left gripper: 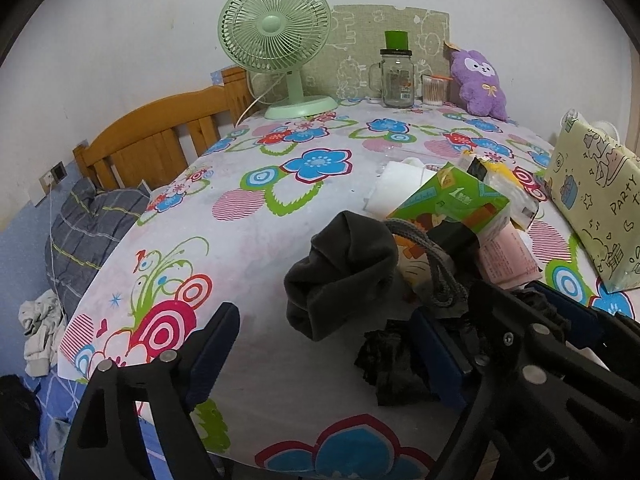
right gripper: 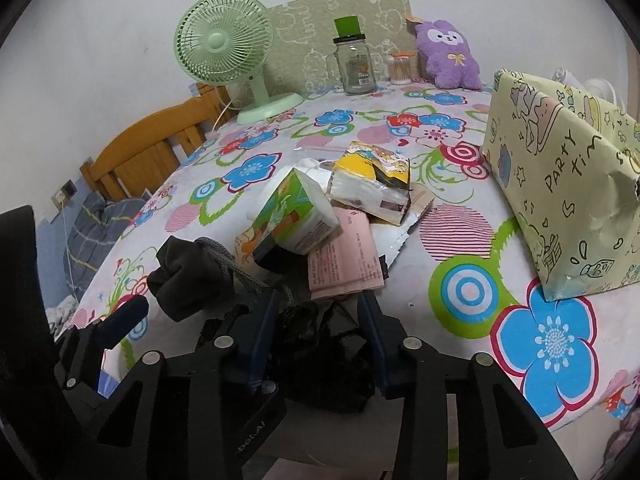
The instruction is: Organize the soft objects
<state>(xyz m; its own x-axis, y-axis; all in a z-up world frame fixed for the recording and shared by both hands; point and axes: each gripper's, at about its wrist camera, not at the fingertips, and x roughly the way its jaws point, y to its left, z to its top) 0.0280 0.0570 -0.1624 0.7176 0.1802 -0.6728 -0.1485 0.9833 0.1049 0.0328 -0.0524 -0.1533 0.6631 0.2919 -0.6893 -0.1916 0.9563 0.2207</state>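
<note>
A dark grey rolled cloth (left gripper: 342, 272) lies on the flowered table (left gripper: 256, 248), just ahead of my open left gripper (left gripper: 320, 344). It also shows in the right wrist view (right gripper: 188, 276). A crumpled black cloth (left gripper: 390, 368) lies near the front edge; in the right wrist view it (right gripper: 320, 356) sits between the fingers of my right gripper (right gripper: 320, 312), which stand apart on either side of it. A grey drawstring (right gripper: 228, 260) crosses the pile. Tissue packs, green (right gripper: 296, 212) and yellow (right gripper: 372, 180), lie behind. A purple plush (right gripper: 448, 54) sits at the back.
A green fan (left gripper: 276, 44), glass jar (left gripper: 396, 78) and cotton swab cup (left gripper: 434, 88) stand at the back. A wrapped "party time" box (right gripper: 568, 184) fills the right side. A pink paper (right gripper: 344, 256) lies under the packs. A wooden bed (left gripper: 160, 140) is on the left.
</note>
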